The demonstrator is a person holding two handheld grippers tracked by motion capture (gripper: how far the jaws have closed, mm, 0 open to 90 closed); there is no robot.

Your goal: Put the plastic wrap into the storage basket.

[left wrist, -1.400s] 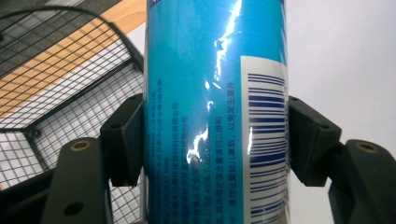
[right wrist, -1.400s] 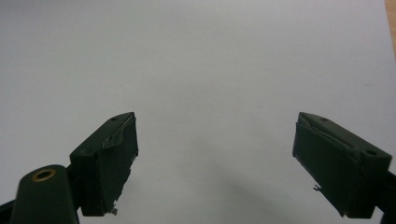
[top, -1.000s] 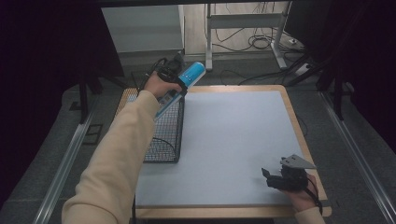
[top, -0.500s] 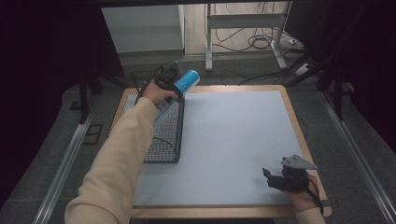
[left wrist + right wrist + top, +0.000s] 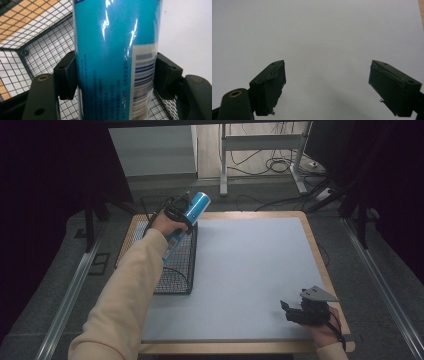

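Observation:
A long blue cylinder-shaped can [image 5: 196,204] with white print and a barcode is held tilted over the black wire basket [image 5: 172,287] at the table's left. My left gripper [image 5: 181,217] is shut on the can's middle, its top end pointing up and away to the right. In the left gripper view the can [image 5: 110,37] stands between both pads, with the basket's mesh [image 5: 37,45] below it. My right gripper [image 5: 287,311] rests near the front right corner, open; in the right gripper view its jaws [image 5: 327,82] stand wide apart over the bare mat.
A pale grey mat [image 5: 250,265] covers the wooden table [image 5: 320,255]. The basket stands on the table's left side beside the mat. Cables and metal table legs [image 5: 222,165] lie on the floor beyond the far edge.
The left hand and the blue can have shifted slightly left and toward me over the basket. The right gripper has stayed where it was.

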